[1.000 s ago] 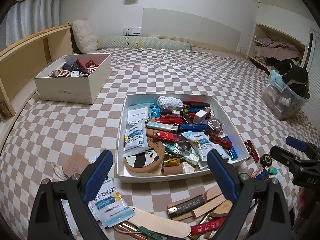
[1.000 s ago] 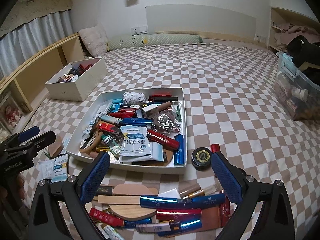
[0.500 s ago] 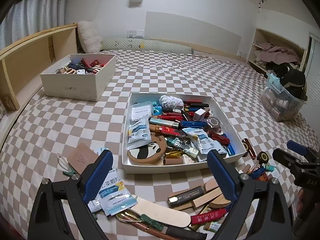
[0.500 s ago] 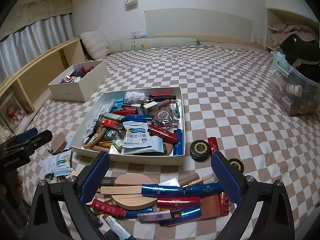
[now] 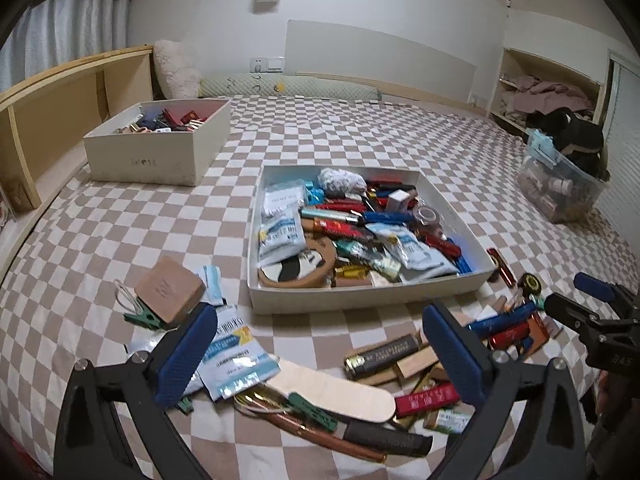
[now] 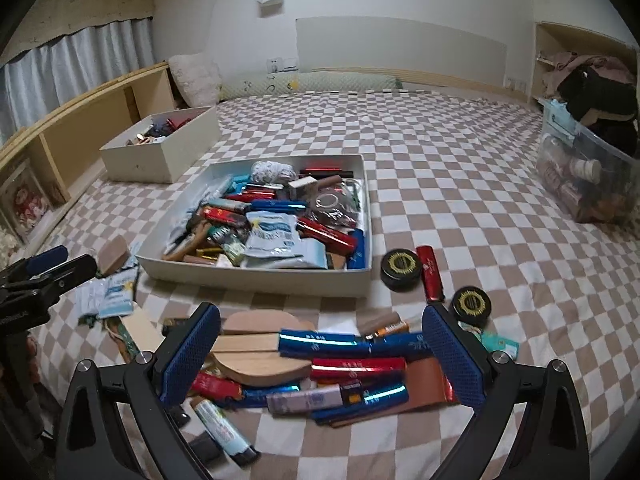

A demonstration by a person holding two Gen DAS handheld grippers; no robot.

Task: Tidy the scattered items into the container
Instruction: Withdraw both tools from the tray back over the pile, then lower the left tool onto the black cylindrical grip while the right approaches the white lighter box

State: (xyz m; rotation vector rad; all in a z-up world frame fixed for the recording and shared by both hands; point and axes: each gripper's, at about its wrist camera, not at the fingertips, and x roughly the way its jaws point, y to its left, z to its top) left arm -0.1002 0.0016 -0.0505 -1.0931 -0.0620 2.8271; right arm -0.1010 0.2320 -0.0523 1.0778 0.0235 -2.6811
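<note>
I judge I'm at the reach-in step, choosing a first pick from the loose pile on the bed [image 5: 360, 136] in front of the white tray [image 5: 360, 300], which sits at 12 o'clock from both my claws and is already crowded. My left claw [image 5: 320, 350] is spread wide, its jaws having just been opening, with nothing pinched; below it lie the wooden paddle [image 5: 332, 390] and blue-and-white sachets [image 5: 236, 356], with the tan block [image 5: 168, 294] at 10 o'clock. My right claw [image 6: 320, 354] is also spread and empty over the blue and red tubes [image 6: 320, 342] and the wooden pieces [image 6: 256, 354]; 2 black round tins [image 6: 401, 270] sit at 1 o'clock. Both claws tilt down toward the bed. Next I'd lower onto 1 slim item, close squarely across it, then lift over the tray's near wall.
</note>
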